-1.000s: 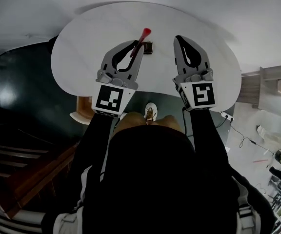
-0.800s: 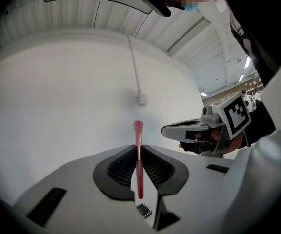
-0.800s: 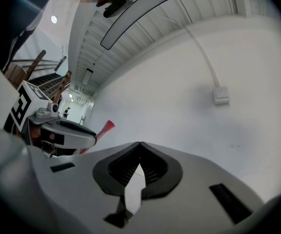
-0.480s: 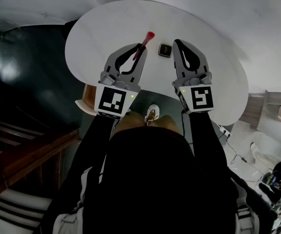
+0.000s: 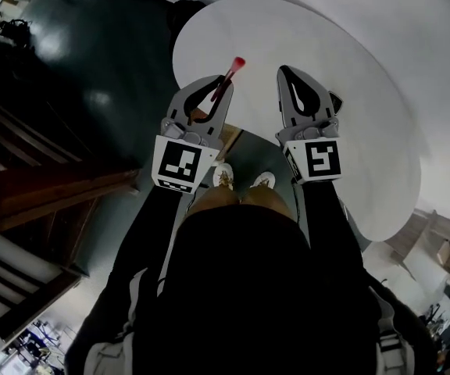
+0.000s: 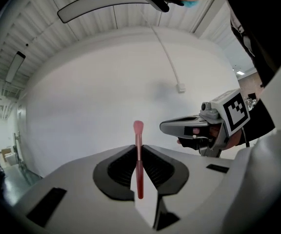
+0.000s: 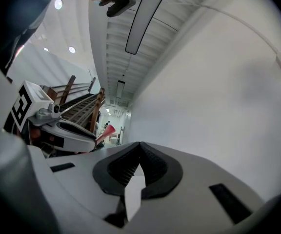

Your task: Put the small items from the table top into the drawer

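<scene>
Carrying one item: the left gripper (image 5: 222,83) has its jaws almost together, pinched on a slim pink brush (image 6: 139,177). The brush's bristle end pokes past the tips, in the air over the near edge of the white table (image 5: 287,37). The right gripper (image 7: 139,144) is closed, with nothing between its pads. Judgement: pickup done, placing not yet. No drawer can be made out with certainty. A dark shape (image 5: 336,100) on the table behind the right gripper may be another item left to move.
</scene>
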`<state>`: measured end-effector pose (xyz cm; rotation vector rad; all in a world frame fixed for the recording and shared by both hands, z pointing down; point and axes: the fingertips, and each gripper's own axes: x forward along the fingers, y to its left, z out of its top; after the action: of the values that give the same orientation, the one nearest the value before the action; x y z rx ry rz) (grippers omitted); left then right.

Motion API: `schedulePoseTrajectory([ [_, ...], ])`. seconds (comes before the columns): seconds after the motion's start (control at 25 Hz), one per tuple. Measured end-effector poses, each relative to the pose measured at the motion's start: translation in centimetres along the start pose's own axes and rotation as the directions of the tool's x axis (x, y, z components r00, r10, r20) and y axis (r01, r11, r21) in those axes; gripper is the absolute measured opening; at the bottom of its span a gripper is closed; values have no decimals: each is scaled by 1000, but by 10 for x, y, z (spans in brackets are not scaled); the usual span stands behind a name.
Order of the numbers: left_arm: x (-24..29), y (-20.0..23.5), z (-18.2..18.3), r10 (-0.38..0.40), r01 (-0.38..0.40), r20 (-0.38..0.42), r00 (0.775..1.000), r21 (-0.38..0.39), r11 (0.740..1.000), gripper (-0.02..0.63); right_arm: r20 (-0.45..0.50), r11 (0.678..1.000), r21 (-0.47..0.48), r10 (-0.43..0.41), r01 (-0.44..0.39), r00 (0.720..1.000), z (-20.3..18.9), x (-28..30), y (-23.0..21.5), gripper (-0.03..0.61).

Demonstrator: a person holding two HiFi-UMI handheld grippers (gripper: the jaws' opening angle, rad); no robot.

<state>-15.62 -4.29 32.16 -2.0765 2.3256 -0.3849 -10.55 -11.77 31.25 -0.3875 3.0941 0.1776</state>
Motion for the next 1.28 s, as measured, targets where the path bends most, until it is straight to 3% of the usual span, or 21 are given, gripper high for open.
schedulePoseTrajectory([
  [0.36, -34, 36, -33, 44, -44, -43, 998, -19, 999, 54, -16, 999, 11, 53, -53, 998, -4, 38, 44, 25],
  [0.52, -34, 29, -82, 0, -10, -139, 990, -68, 998, 54, -27, 999, -1, 40, -40, 999, -3, 41, 44, 25],
  [0.72, -37, 23, -168, -53, -5, -302, 952, -189, 982, 54, -62, 1000, -16, 26, -27, 998, -11, 37, 47, 25],
  [0.84, -43, 14, -227, -98, 5, -413, 906, -219, 976, 54, -87, 1000, -30, 3, -6, 996, -20, 34, 44, 25],
  [0.96, -51, -2, -271, -164, 36, -509, 845, -252, 967, 54, -98, 999, -40, -22, 18, 995, -21, 30, 34, 25],
  [1.12, -55, -26, -316, -261, 80, -616, 744, -305, 949, 54, -111, 998, -43, -47, 42, 993, -22, 25, 23, 25],
  [1.28, -65, -41, -346, -315, 125, -712, 627, -307, 943, 54, -119, 998, -43, -49, 44, 992, -23, 22, 21, 25],
])
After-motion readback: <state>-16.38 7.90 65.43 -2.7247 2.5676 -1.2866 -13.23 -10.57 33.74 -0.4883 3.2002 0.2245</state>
